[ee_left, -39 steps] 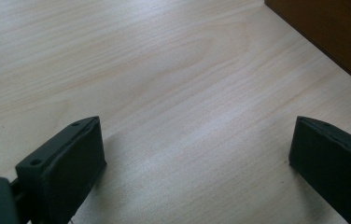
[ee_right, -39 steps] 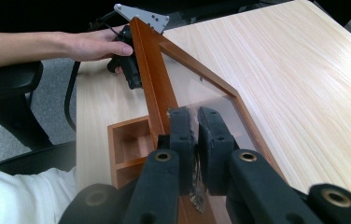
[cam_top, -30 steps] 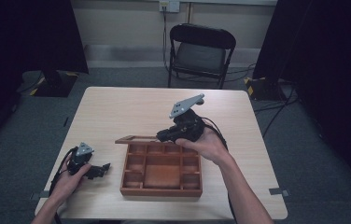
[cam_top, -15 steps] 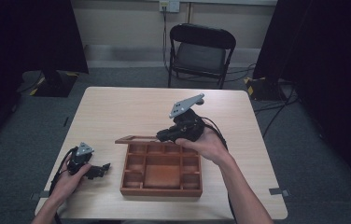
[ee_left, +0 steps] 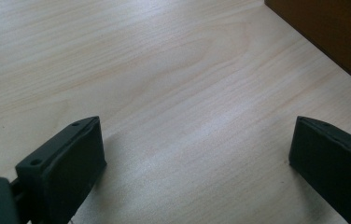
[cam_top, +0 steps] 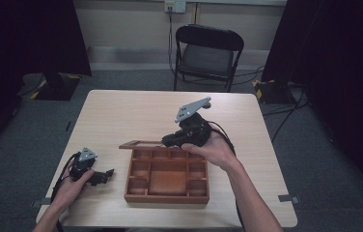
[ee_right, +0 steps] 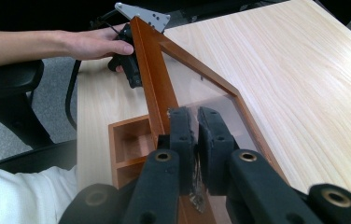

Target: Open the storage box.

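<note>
A brown wooden box (cam_top: 166, 192) with several compartments sits on the table near its front edge. Its lid (cam_top: 140, 144), a wooden frame (ee_right: 152, 79) around a clear pane, stands raised at the box's far side. My right gripper (cam_top: 168, 141) is shut on the lid; in the right gripper view its jaws (ee_right: 197, 135) pinch the clear pane just beside the frame. My left gripper (cam_top: 103, 175) rests on the table left of the box, held by a hand, open (ee_left: 197, 154) with only bare tabletop between its jaws. The box's wall (ee_left: 332, 37) shows at the upper right of the left gripper view.
The light wooden table (cam_top: 131, 113) has free room behind and left of the box. A black folding chair (cam_top: 208, 53) stands behind the table's far edge. Dark curtains hang on both sides, and cables run across the floor at the right.
</note>
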